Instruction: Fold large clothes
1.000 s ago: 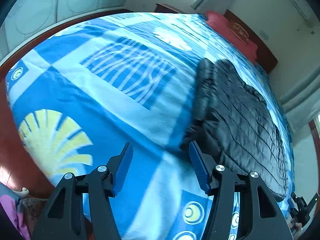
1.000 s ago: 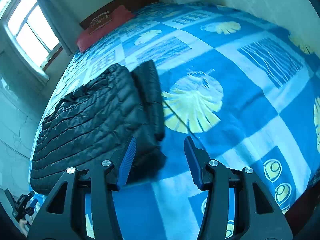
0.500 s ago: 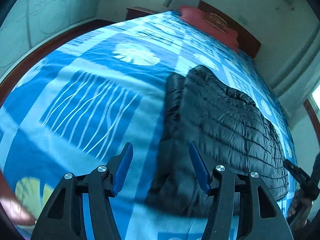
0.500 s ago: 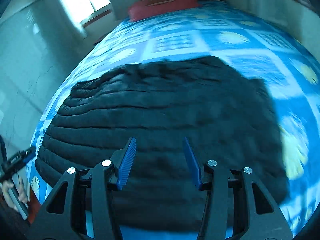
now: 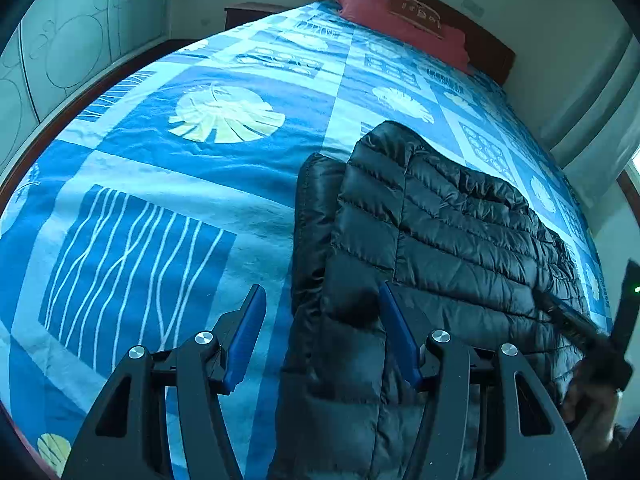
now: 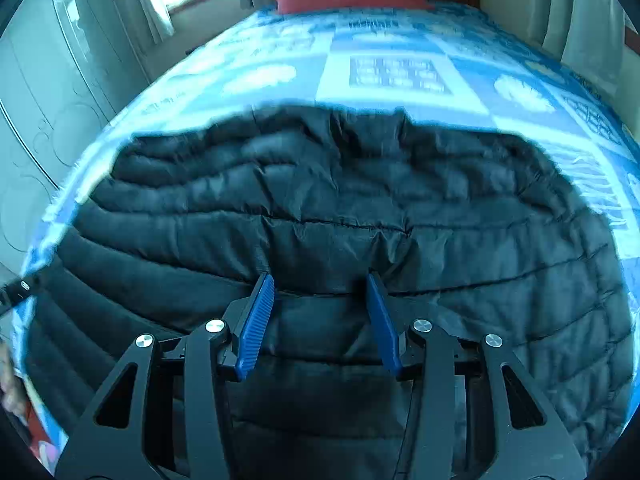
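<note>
1. Nearest, the left tongs (image 5: 320, 332) hang with blue pads spread and nothing pinched. A second ago they framed bare bedspread beside the garment; now they frame the near left edge of the black quilted puffer jacket (image 5: 440, 248), though whether a pad touches it I cannot tell.
2. The right tongs (image 6: 320, 316) are likewise parted and empty. A second ago they hovered at the jacket's corner with patterned bedspread beyond; now the jacket fills the lower and middle frame beneath them. The picture is blurred, so contact is uncertain.
3. Reading: both tools have come in over the garment, probably lining up along its near hem for the next fold. No fold is under way.
4. The jacket lies flat on the blue and white patterned bedspread (image 5: 168, 184), one narrow strip showing along its left side.
5. Farthest, a red pillow (image 5: 400, 20) rests against the dark wooden headboard (image 5: 492, 48) at the upper frame.
6. Count: two tongs, one jacket, one bed, one pillow seen.
</note>
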Action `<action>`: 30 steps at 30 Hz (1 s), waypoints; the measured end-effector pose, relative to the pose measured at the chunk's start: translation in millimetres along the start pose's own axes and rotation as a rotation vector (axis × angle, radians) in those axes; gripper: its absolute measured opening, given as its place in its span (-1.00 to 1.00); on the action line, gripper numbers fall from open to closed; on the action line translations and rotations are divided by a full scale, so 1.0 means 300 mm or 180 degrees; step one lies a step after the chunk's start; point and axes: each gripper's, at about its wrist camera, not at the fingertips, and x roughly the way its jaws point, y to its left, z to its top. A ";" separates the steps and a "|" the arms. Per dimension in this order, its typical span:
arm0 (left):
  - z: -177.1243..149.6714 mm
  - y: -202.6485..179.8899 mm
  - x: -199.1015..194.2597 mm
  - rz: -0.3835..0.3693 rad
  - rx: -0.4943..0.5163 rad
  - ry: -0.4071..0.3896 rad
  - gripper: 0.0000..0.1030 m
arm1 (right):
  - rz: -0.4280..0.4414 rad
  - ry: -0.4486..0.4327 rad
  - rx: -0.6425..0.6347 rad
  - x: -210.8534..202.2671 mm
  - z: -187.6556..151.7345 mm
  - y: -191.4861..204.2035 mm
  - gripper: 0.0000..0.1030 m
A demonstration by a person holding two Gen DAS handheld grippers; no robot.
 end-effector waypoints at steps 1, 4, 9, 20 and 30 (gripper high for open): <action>0.004 -0.004 0.009 0.0011 0.0025 0.0013 0.13 | -0.0028 -0.0013 -0.0020 0.005 -0.005 0.005 -0.08; 0.020 -0.012 0.028 0.0018 0.0081 0.0044 0.21 | -0.0106 -0.0043 -0.0095 0.017 -0.014 0.020 -0.07; 0.057 -0.010 0.076 -0.0055 0.0106 0.0138 0.34 | -0.0087 -0.0076 -0.0079 0.021 -0.023 0.016 -0.06; 0.051 0.010 0.230 -0.0003 0.0254 0.0483 0.75 | -0.0105 -0.0131 -0.0093 0.021 -0.044 0.029 -0.05; 0.025 -0.037 0.197 -0.0397 0.0230 0.0455 -0.36 | -0.0167 -0.0175 -0.0148 0.017 -0.057 0.042 -0.05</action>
